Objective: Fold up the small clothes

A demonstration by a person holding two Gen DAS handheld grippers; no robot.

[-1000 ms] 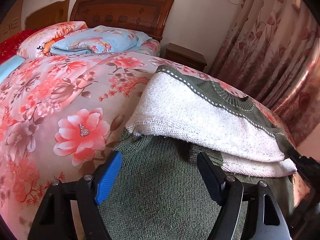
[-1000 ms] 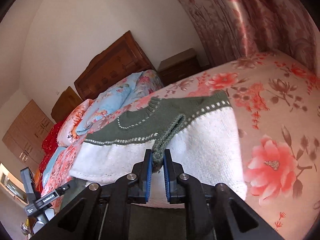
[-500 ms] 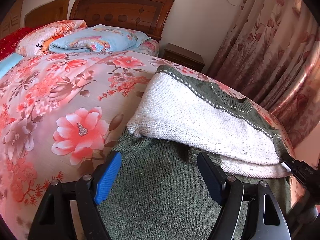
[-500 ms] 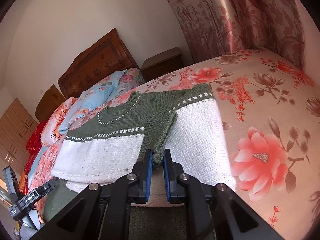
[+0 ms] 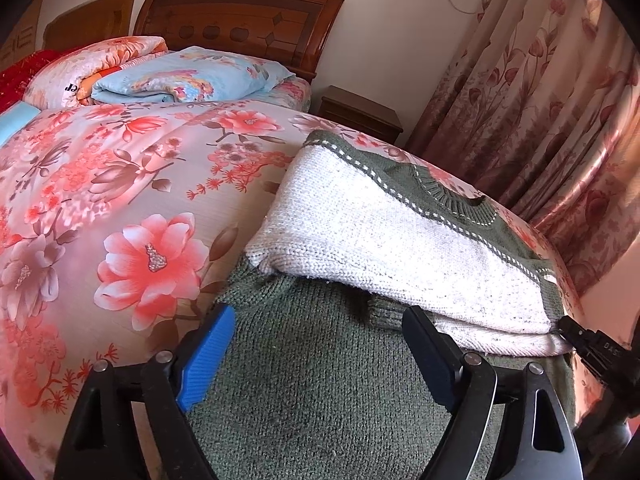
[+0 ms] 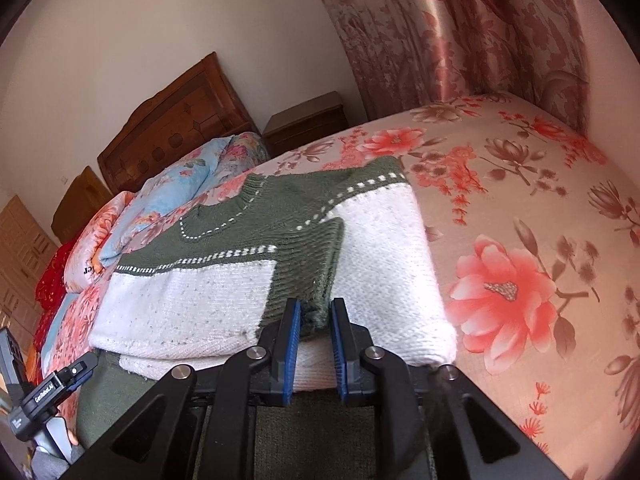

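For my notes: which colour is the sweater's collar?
Dark green, with a white dashed line below, on the sweater's collar; right wrist view shows it best.

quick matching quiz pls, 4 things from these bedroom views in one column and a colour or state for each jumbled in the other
Things:
1. left gripper
2. right gripper
3. nightstand
4. pillow

States:
A. light blue, floral
B. jaws wide apart, holding nothing
C. dark wood, beside the headboard
D. pads around the green sleeve cuff

Pairs: 1-B, 2-D, 3-C, 4-A
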